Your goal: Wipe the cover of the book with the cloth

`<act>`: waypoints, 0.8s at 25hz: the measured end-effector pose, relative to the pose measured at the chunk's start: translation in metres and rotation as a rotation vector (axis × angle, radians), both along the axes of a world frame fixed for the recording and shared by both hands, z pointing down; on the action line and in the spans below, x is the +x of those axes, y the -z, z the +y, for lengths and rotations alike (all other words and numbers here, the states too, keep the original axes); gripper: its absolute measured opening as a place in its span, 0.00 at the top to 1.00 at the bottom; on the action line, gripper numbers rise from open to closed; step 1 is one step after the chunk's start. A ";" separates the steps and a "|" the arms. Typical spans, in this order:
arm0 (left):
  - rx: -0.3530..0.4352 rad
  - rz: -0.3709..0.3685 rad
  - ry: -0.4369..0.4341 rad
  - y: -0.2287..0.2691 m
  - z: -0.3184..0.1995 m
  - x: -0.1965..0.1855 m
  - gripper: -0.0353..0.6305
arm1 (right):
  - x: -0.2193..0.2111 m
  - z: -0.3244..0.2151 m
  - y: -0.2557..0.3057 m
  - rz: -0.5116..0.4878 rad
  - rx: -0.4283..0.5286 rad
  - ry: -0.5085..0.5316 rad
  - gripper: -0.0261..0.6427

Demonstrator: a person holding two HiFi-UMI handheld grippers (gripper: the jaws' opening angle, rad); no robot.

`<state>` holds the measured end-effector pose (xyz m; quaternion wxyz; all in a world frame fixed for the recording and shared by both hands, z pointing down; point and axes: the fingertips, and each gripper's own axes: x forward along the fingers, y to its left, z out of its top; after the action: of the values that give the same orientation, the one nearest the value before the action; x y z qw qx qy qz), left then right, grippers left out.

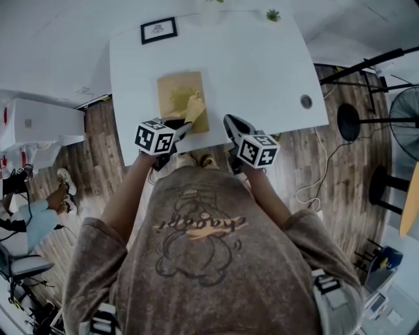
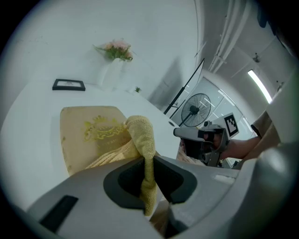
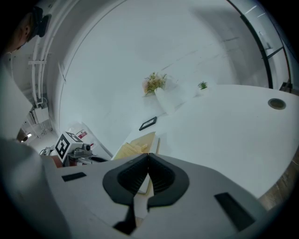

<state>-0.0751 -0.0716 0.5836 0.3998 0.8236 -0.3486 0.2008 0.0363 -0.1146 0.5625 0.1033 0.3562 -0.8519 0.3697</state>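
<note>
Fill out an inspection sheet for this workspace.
Surface: white table, round grommet hole at its right.
Job's things: tan book lying flat; yellow cloth on its near right part.
Clutter: picture frame, vase of flowers, small plant.
Tools: left tool shut on cloth; right tool shut, empty.
Cables: white cable on floor.
Surroundings: wood floor, fan, seated person.

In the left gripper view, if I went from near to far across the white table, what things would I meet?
yellow cloth → tan book → black picture frame → white vase of pink flowers
</note>
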 end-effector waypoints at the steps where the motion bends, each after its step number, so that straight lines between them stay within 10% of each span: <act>1: -0.014 0.020 0.000 0.000 0.004 0.002 0.87 | 0.000 0.000 0.000 0.000 0.000 0.001 0.96; 11: -0.119 0.320 -0.062 0.039 0.012 0.026 0.87 | 0.004 -0.010 -0.001 0.004 -0.001 -0.010 0.96; 20: 0.037 0.216 0.110 0.062 -0.090 -0.048 0.87 | 0.012 -0.023 -0.001 0.014 0.005 -0.044 0.96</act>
<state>-0.1235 -0.1615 0.5216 0.4300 0.8274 -0.3519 0.0822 0.0480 -0.1371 0.5631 0.1004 0.3780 -0.8439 0.3673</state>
